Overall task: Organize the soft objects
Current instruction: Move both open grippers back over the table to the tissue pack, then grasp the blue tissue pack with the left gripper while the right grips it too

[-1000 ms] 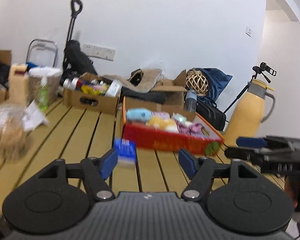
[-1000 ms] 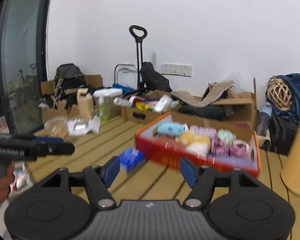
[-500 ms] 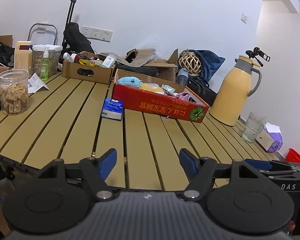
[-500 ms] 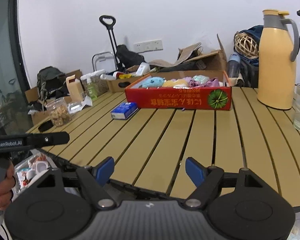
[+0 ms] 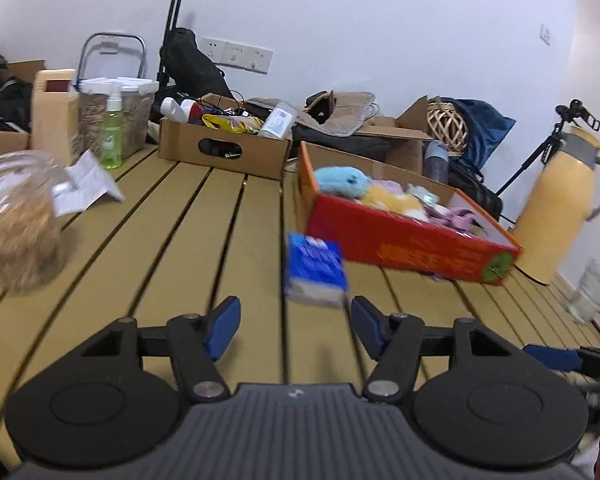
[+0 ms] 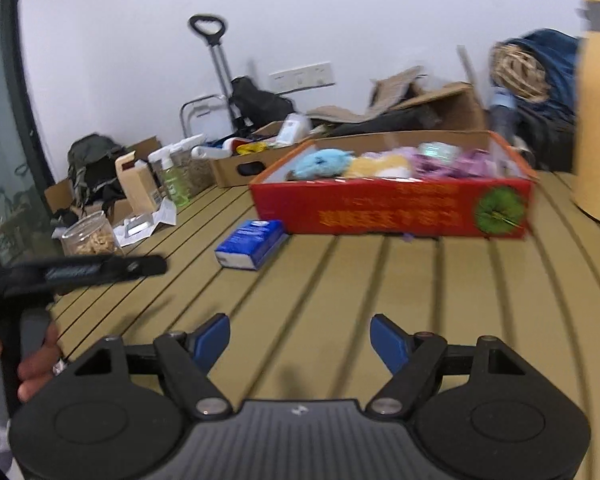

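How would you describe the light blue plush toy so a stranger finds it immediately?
Find the red box on the slatted table. The light blue plush toy lies at its end nearest the brown cardboard box; it is the only blue toy, beside a yellow one.

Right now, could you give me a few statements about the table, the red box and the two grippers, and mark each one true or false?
1. The red box holds soft toys, among them a light blue plush. True.
2. The blue packet lies inside the red box. False: it lies on the slatted table, beside the box.
3. The left gripper is shut on the blue packet. False: its jaws stand apart with nothing between them; they have just been closing somewhat.
4. The right gripper is open and empty. True.
5. The yellow thermos jug lies on its side. False: it stands upright beyond the box.
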Available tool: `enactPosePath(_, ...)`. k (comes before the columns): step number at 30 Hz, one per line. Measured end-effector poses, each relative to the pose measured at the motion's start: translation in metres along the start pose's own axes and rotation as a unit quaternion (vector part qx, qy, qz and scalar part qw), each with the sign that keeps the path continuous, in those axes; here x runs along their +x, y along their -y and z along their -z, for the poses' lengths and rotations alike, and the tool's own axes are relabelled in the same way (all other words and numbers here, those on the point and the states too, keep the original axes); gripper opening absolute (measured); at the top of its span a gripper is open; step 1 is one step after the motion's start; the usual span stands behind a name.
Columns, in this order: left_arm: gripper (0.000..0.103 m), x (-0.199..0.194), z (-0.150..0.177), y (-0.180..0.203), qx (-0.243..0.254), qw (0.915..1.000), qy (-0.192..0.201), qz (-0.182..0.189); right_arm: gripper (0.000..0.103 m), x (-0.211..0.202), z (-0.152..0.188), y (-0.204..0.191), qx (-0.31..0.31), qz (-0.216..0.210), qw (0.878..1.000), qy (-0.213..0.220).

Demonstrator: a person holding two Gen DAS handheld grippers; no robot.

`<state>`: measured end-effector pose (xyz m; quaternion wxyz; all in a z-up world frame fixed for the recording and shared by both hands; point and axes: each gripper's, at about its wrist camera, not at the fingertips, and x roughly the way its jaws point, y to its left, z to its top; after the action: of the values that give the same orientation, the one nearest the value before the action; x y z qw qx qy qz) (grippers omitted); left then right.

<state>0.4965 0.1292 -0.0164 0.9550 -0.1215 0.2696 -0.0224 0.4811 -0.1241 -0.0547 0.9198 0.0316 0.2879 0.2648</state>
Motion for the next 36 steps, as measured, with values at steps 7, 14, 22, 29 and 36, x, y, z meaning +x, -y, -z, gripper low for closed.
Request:
enactPosePath(7,0.052,0.085,-0.059,-0.031,-0.004,0.9989,-0.014,0.044,0.075,0.101,-0.035,-0.036,-0.062,0.018,0.998,-0.015)
enactPosePath(14,0.030,0.149,-0.061,-0.036,-0.027,0.9883,-0.074,0.130,0.061,0.147,-0.042,-0.037,-0.084,0.045,0.995,-0.036)
enactPosePath(22,0.027,0.095,-0.029,-0.031,-0.056,0.9798,-0.079,0.175,0.057,0.106,-0.051,0.025,0.061,0.086,0.993,0.053)
enactPosePath(29,0.037,0.118,-0.041,-0.028,-0.084,0.9837,-0.071,0.142,0.054,0.129,-0.057,0.034,0.105,-0.015,0.994,0.009)
enactPosePath(36,0.029,0.134,-0.036,-0.025,-0.104,0.9810,-0.096,0.133,0.031,0.154,-0.057,0.041,0.154,-0.057,0.986,-0.013)
